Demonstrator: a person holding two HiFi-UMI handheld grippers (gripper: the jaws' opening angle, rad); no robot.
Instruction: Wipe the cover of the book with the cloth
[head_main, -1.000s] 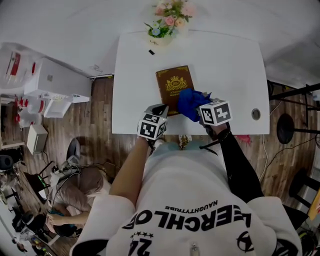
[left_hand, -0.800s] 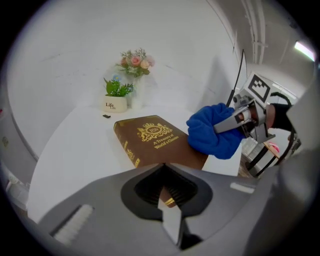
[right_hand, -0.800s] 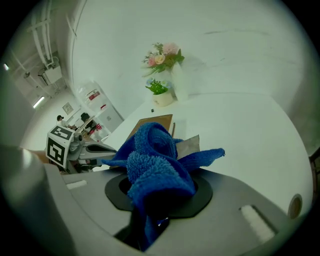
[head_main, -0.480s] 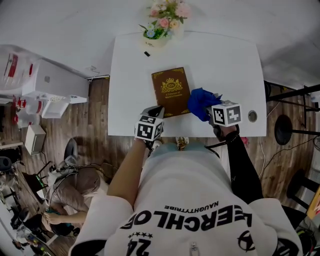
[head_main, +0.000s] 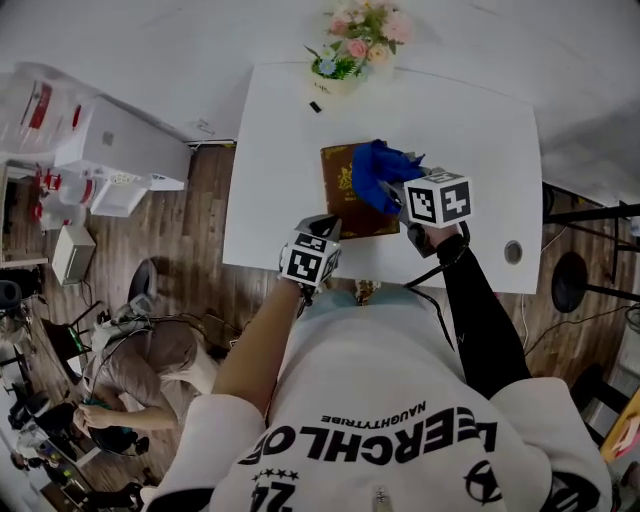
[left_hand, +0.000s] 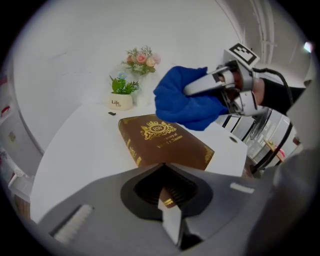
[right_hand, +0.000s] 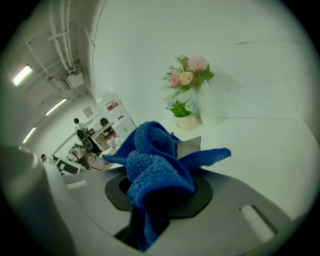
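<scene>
The right gripper (head_main: 400, 190) has moved from the bare table to the right of the book to a position over the book's right half, and it carries the cloth (head_main: 368, 172) with it. Its jaws are closed on the bunched blue cloth, which fills the gap between them and spills out over the fingertips. In the left gripper view the cloth hangs above the cover, apart from it.

The left gripper (left_hand: 167, 192) has its jaws fully together, with the tips at the near edge of the book (left_hand: 165, 145). Whether they pinch that edge cannot be determined.

The book is brown with a gold crest and gold corner ornaments. It lies flat and closed, cover up, near the front edge of the white table (head_main: 270, 160).

At the far edge of the table stands a small white plant pot (left_hand: 121, 101) with pink flowers (head_main: 365, 30) behind it. A small dark object (head_main: 315, 106) lies just beside the pot.
</scene>
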